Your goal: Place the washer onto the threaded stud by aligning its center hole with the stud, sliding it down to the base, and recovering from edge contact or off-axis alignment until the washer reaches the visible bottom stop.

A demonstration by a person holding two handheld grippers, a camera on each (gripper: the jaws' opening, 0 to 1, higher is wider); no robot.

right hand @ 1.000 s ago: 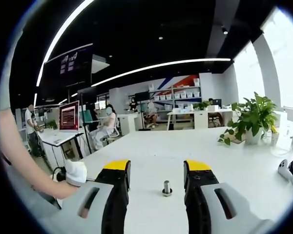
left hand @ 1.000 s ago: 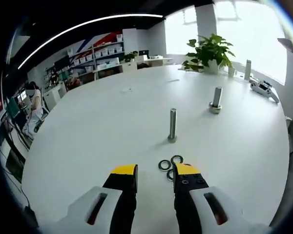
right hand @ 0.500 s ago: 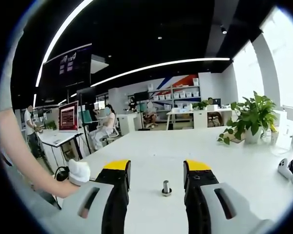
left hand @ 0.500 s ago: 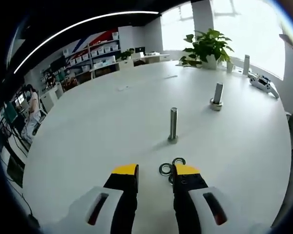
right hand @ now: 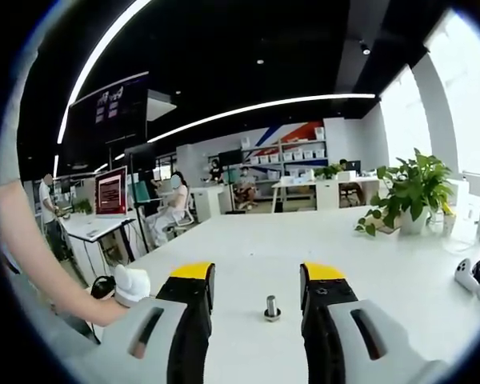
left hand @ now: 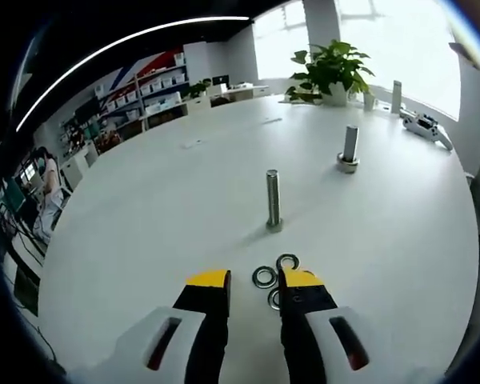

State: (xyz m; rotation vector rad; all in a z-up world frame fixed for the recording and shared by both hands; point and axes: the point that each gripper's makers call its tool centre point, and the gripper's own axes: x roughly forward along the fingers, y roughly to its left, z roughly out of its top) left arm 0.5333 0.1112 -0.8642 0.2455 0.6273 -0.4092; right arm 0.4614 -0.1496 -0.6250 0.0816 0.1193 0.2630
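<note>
Here, in the left gripper view, we look down along the left gripper (left hand: 252,282) at a white round table (left hand: 144,216). Its 2 yellow-tipped jaws stand spread, with nothing between them. Just past the tips lie 3 washers (left hand: 272,278) in a tight cluster, flat on the table; 1 sits in the gap ahead of the jaws, 1 is partly hidden by the right jaw tip. Whether that tip touches it we cannot tell. Beyond the washers a tall threaded stud (left hand: 273,200) stands upright on its base, bare along its whole length. Farther off, to the right, a shorter second stud (left hand: 350,149) stands on the table, well apart from the first. A potted plant (left hand: 326,70) sits at the far edge, and a white handheld device (left hand: 424,127) lies near the right rim.

In the right gripper view, the right gripper (right hand: 256,280) hangs over the same table (right hand: 248,248), jaws spread and empty. Between the tips we see a short stud (right hand: 271,307) standing upright some way ahead. The person's arm (right hand: 32,256) comes in from the left. Shelving and seated people fill the room behind.
</note>
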